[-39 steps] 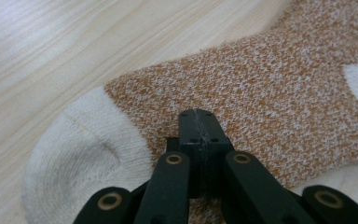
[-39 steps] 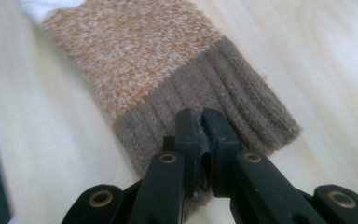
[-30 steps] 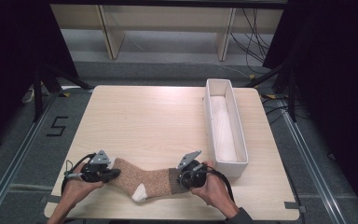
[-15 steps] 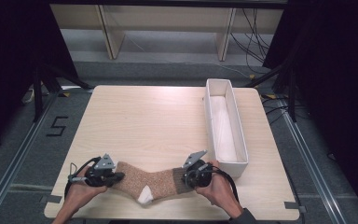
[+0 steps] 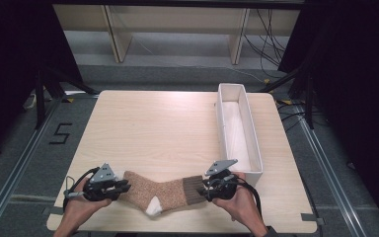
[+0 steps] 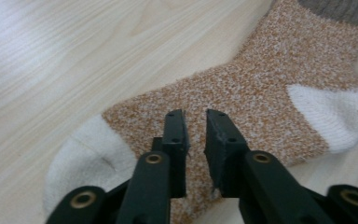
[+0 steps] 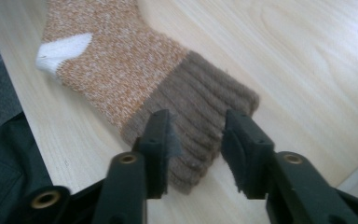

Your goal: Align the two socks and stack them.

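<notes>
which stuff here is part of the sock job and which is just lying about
In the job:
- sock, flat near the table's front edge
- left gripper, jaws just opened above the toe end
- right gripper, jaws just opened above the brown cuff

Lying about:
- white tray, on the table's right side
- shelving behind the table

The high view looks forward and down on the table [image 5: 168,128]; both gripper views sit close above the sock [image 5: 163,190] at six o'clock.
</notes>
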{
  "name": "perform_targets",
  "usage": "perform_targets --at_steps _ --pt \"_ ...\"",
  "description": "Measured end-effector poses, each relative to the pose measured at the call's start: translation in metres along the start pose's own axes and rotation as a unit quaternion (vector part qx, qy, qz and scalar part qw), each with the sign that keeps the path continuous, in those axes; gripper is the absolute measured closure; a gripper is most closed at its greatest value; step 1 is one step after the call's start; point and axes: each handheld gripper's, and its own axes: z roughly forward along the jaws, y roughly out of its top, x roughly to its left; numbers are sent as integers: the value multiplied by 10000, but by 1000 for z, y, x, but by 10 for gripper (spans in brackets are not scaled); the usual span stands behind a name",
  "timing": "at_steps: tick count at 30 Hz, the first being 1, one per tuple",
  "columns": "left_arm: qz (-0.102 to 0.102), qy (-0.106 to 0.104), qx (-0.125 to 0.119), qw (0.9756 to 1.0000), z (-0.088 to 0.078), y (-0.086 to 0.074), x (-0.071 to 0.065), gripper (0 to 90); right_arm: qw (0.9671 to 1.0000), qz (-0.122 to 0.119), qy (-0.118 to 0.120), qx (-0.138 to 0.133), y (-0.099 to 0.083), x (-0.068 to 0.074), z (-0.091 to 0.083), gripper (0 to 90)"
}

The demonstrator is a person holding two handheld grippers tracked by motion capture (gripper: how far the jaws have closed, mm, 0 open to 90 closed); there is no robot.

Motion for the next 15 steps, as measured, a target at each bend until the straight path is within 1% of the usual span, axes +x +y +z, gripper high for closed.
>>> perform_targets --at_steps 1,2,3,4,5,6,7,8,9,10,11,12,14,15 --pt "-65 20 -23 10000 0 -2 -1 727 10000 92 12 35 -2 1 1 600" --pt "-87 48 -48 9999 -1 -3 0 710 9998 178 -38 65 -3 1 2 592" --pt "-113 69 -61 9999 -1 -4 0 692 9999 88 -72 25 -5 0 3 582" --pt "-156 98 -64 9998 -2 -5 1 675 9999 62 -125 19 -6 -1 5 569" --pt "-164 106 -59 9998 -2 -7 1 658 9997 176 -171 58 -6 -1 5 555" --pt "-142 107 -29 9998 -2 -7 2 650 9997 155 -174 36 -7 -2 7 548" --pt "-184 119 -18 9998 -1 -8 1 643 9997 212 -146 31 -7 -2 8 543" --pt "-196 111 -24 9997 -1 -9 1 638 9994 295 -181 25 -8 -2 9 538" --pt "-190 103 -14 9998 0 -9 1 634 9992 342 -180 -48 -9 -2 11 533" --pt "-184 131 7 9997 0 -9 0 631 9993 353 -143 33 -9 -2 10 522" --pt "-194 95 -2 9998 0 -9 0 629 9991 414 -121 42 -9 -2 11 511" --pt "-171 106 -1 9998 0 -9 -1 629 9992 364 -181 -15 -10 -3 12 499" --pt "-140 133 14 9998 0 -9 -1 629 9984 526 -197 44 -10 -3 13 475" --pt "-120 133 60 9998 0 -9 0 631 9981 588 -193 37 -10 -3 15 463"
